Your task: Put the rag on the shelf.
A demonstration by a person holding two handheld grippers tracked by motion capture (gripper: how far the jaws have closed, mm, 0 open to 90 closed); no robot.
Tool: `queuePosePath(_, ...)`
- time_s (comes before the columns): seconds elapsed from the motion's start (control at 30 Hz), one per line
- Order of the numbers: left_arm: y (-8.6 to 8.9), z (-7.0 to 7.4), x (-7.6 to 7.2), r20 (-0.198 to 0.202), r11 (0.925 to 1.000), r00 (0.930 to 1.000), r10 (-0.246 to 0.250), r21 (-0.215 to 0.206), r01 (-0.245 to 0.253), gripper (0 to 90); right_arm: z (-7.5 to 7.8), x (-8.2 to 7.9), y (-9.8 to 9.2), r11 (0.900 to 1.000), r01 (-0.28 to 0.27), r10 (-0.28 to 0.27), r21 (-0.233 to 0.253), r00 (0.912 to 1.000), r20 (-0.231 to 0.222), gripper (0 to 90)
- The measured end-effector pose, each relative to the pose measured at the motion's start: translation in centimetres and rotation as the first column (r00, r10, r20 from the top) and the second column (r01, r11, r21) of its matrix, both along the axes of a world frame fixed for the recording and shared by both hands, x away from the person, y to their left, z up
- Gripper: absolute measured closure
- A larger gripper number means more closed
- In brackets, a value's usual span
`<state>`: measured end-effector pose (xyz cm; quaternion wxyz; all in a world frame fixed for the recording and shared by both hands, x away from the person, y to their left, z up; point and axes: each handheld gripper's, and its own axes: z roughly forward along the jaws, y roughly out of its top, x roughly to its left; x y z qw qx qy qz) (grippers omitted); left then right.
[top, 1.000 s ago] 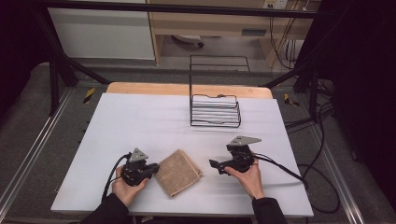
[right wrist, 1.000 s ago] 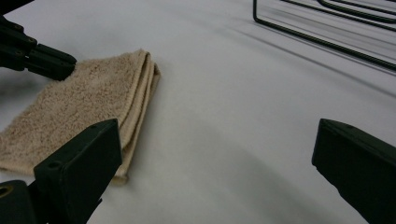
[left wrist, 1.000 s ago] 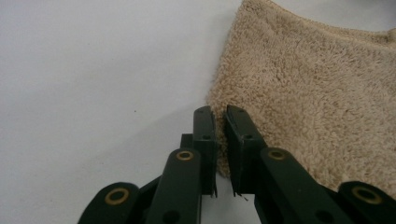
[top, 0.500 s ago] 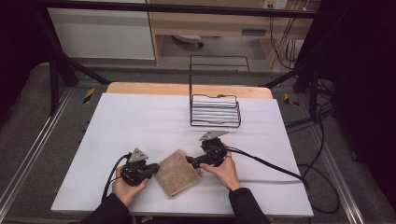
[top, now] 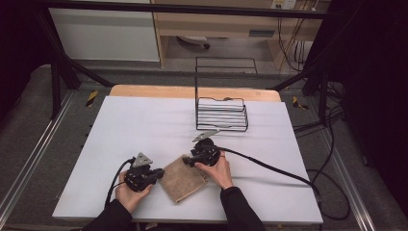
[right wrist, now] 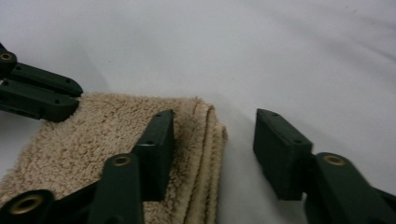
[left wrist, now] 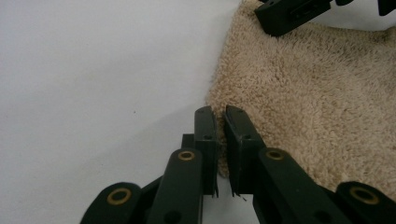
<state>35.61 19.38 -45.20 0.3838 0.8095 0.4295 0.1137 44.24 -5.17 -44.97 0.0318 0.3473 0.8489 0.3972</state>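
right gripper (top: pixel 188 159) moved in from right, now open, straddling folded towel (top: pixel 185 178) corner; left gripper (top: pixel 156 174) clamped on towel's opposite edge; two-point grasp nearly set

Both my forearms come in from the near edge, sleeves dark. Left hand (top: pixel 126 188) wraps the left gripper (top: pixel 155 174), held low and pointing right; its jaws stand almost together, a thin slit between them. Right hand (top: pixel 217 169) grips the right gripper (top: pixel 185 160) from behind, pointing left toward the other; its jaws stand wide apart. Tips of the two grippers sit near each other, not touching. A cable trails from each.
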Motion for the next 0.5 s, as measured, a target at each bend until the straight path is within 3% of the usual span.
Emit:
queuePosePath(0.3, 0.11, 0.17, 0.14, -0.021, 0.9998, 0.9997, 0.01, -0.015, -0.01, 85.4, -0.19, -0.05, 0.14, 0.999, -0.031, 0.032, 0.022, 0.9976, -0.062, 73.8)
queuePosePath(0.5, 0.24, 0.61, 0.54, -0.038, 0.9998, 0.9993, 0.001, -0.022, -0.002, 86.1, 0.18, -0.33, -0.02, 0.999, -0.022, 0.024, 0.032, 0.9963, -0.082, 82.8)
